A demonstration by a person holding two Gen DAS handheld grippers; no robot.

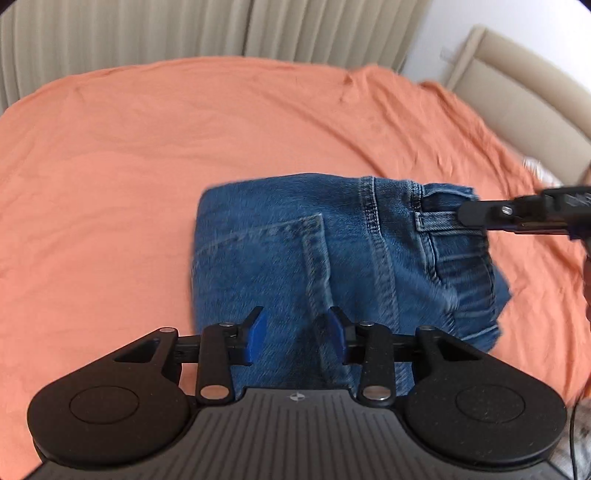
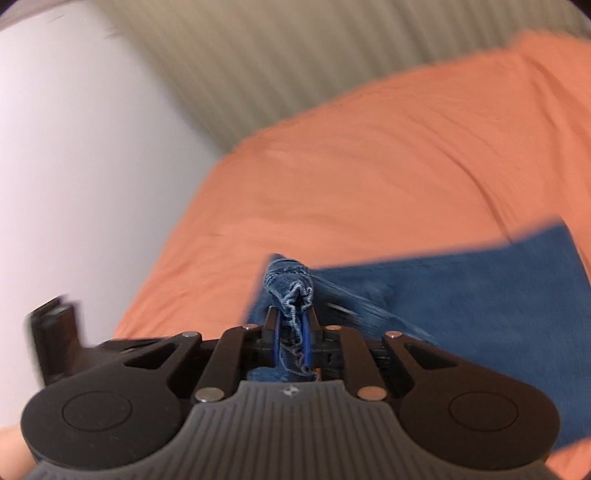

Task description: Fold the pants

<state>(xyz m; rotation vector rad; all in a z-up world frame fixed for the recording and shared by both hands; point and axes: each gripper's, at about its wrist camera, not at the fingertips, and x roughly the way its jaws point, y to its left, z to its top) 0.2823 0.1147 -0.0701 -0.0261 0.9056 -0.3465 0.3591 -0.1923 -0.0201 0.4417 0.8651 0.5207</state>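
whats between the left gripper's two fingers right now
Only denim: the open left gripper has its blue pads spread over the folded jeans, gripping nothing, in the left wrist view. The right gripper pinches a bunched edge.

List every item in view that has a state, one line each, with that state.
jeans: folded into a compact stack, lying on the bed, one bunched edge pinched by the right gripper.
left gripper: open, empty, over the near edge of the jeans.
right gripper: shut on a bunched denim edge.
orange sheet: spread over the bed, lightly wrinkled.
curtain: drawn closed.
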